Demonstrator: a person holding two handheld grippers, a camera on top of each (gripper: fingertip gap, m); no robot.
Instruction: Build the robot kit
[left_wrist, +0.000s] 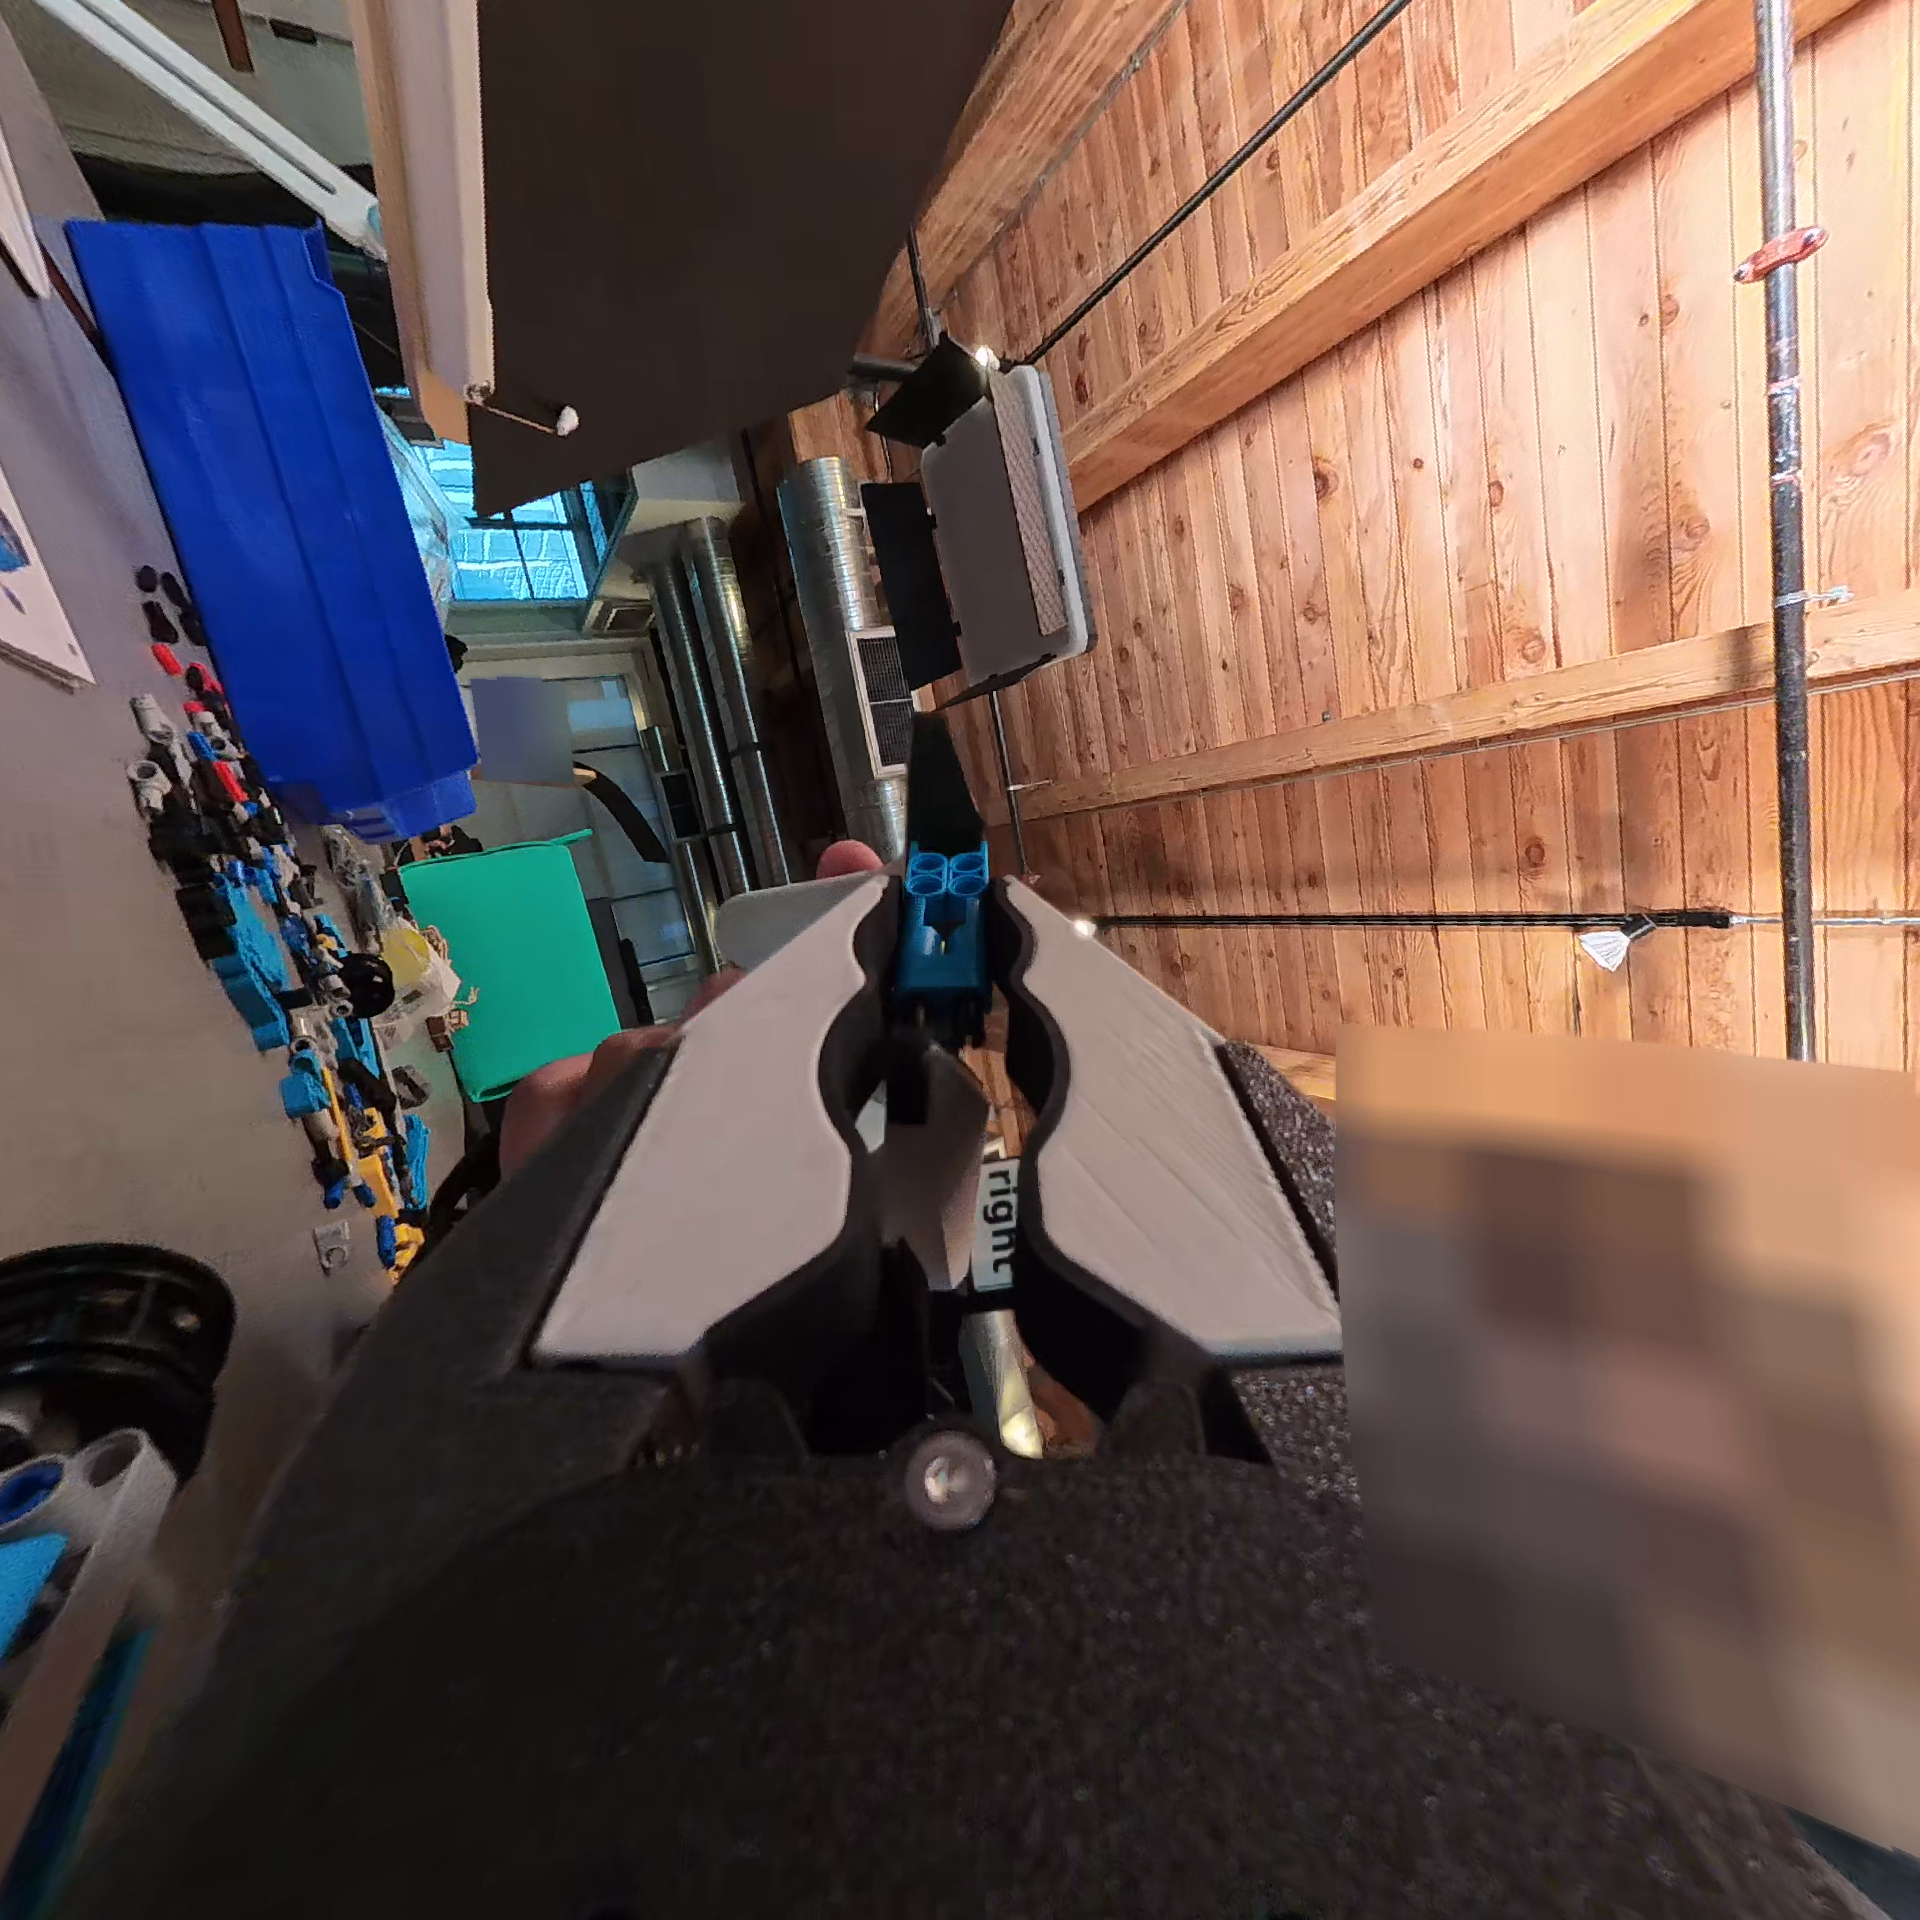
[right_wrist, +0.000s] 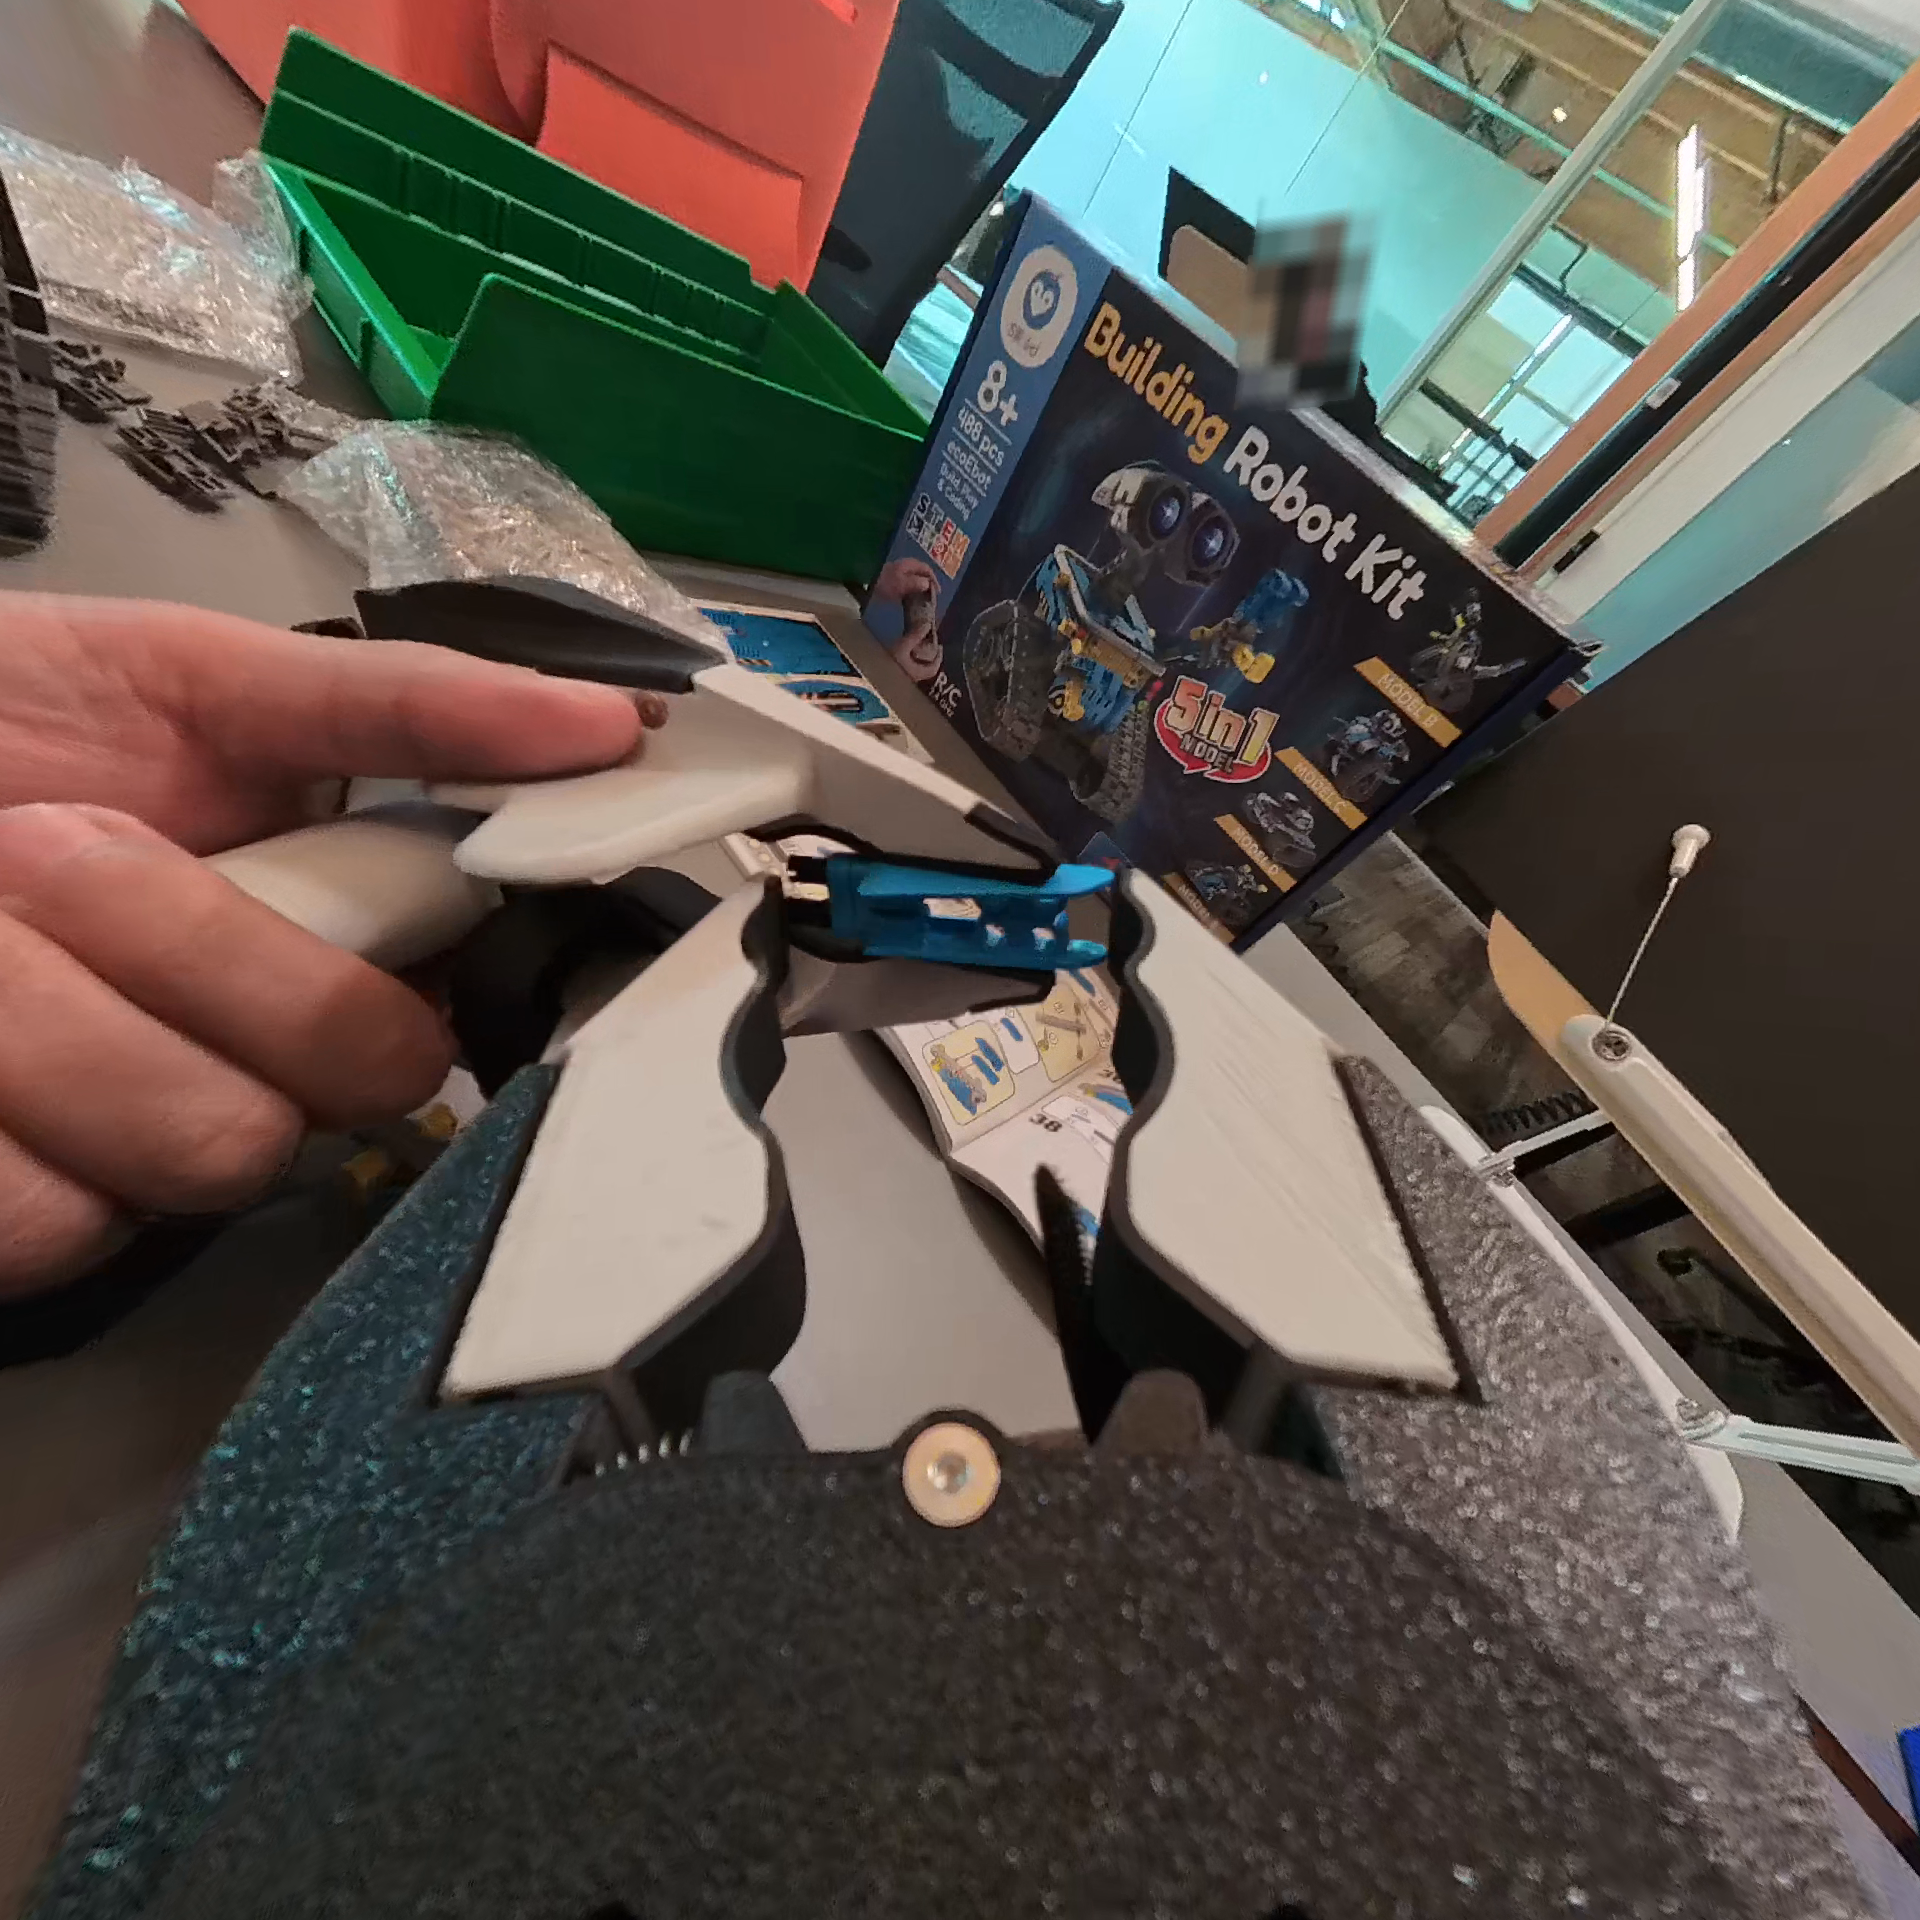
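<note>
My left gripper (left_wrist: 948, 885) is shut on a small blue brick piece (left_wrist: 940, 940) with black pins at its near end, and holds it in the air. In the right wrist view this gripper (right_wrist: 727, 769) comes in from the left, held by a hand (right_wrist: 260, 831). My right gripper (right_wrist: 945, 899) has its jaws set wide around the same blue piece (right_wrist: 966, 925), one pad against each end. One right-gripper finger (left_wrist: 940, 1153) shows white through the gap in the left wrist view.
On the table stand green bins (right_wrist: 623, 395), a robot kit box (right_wrist: 1195, 623), an open instruction booklet (right_wrist: 1018, 1101), plastic bags (right_wrist: 468, 509) and black parts (right_wrist: 208, 447). The left wrist view shows a blue bin (left_wrist: 270, 499), many loose pieces (left_wrist: 260, 935) and a black wheel (left_wrist: 94, 1340). Between my right fingertips and the black wheel (left_wrist: 94, 1340) there is roughly 10 centimeters.
</note>
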